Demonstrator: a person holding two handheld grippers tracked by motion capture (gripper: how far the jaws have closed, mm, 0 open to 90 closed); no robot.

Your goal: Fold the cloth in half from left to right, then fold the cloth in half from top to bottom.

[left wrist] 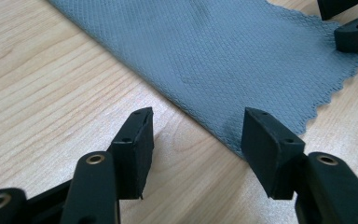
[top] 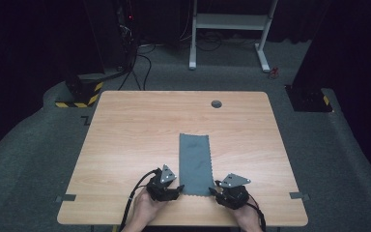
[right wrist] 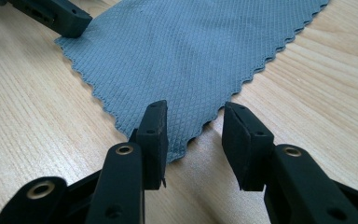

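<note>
Two grippers sit at the near end of a grey cloth (top: 195, 163) lying flat on the wooden table (top: 125, 135), near my edge. My left gripper (left wrist: 196, 140) has its jaws spread wide at the cloth's near left corner; one jaw tip sits over the cloth edge, nothing pinched. My right gripper (right wrist: 193, 135) is also parted, jaws straddling the near right corner, not clamped on it. No containers on the table; cloth lies as a long strip.
</note>
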